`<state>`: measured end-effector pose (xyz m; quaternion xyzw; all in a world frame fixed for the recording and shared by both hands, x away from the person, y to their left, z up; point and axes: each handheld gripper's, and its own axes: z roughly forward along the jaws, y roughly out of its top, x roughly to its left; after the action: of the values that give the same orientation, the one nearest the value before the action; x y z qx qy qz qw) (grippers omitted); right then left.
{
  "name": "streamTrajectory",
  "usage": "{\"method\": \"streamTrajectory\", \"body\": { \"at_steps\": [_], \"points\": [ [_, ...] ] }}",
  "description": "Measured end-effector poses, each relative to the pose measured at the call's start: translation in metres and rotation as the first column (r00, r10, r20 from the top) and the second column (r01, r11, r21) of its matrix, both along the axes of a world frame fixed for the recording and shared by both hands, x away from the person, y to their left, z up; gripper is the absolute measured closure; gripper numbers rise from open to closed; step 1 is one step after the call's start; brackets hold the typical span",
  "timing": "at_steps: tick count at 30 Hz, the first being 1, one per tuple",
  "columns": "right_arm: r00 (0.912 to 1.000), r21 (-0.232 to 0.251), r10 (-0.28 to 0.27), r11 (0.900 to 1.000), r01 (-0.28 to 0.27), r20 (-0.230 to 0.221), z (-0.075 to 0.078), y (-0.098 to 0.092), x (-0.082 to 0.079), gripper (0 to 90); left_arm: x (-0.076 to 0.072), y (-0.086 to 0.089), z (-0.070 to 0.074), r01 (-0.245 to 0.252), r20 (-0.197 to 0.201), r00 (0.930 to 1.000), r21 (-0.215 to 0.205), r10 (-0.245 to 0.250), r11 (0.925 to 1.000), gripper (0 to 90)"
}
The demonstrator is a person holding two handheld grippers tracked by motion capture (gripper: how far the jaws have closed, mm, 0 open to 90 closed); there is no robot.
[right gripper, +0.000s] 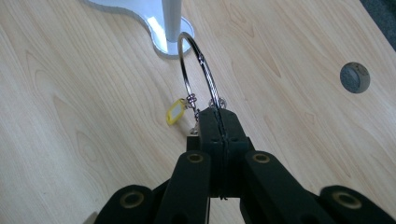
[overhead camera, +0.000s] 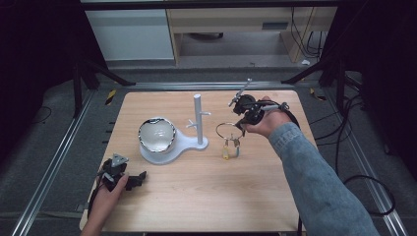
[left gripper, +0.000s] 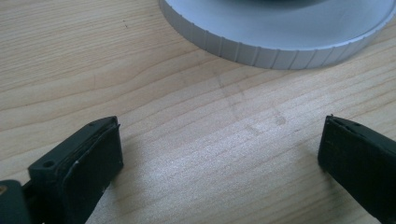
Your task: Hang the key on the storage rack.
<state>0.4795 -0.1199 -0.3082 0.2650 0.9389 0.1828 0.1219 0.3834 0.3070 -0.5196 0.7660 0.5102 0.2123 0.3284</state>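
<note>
I am pinching the key ring in the right hand-held gripper, jaws closed on its wire, near the surface's far right corner, just beside the white stand. It is looking light, stiff and slippery (keys and yellow tag dangling), so gripping the bare wire seems best. Left hand-held gripper is sitting wide apart, holding nothing, by the near left corner.

Wooden table: the near half is bare board, open from the left gripper across to the right edge. Mid-table, a white stand with an upright post and a bowl blocks passage. Just right of the post, the key ring, clamped in the right gripper, narrows the gap.
</note>
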Motion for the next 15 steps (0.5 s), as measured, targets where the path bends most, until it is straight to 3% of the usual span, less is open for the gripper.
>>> {"method": "streamTrajectory", "body": {
  "at_steps": [15],
  "points": [
    [0.9995, 0.015, 0.03, 0.999, -0.03, -0.008, 0.019, 0.003, -0.004, 90.0, 0.0, 0.0, 0.0, 0.0, 0.0, 1.0, 0.0, 0.0, 1.0, 0.0]
  ]
}}
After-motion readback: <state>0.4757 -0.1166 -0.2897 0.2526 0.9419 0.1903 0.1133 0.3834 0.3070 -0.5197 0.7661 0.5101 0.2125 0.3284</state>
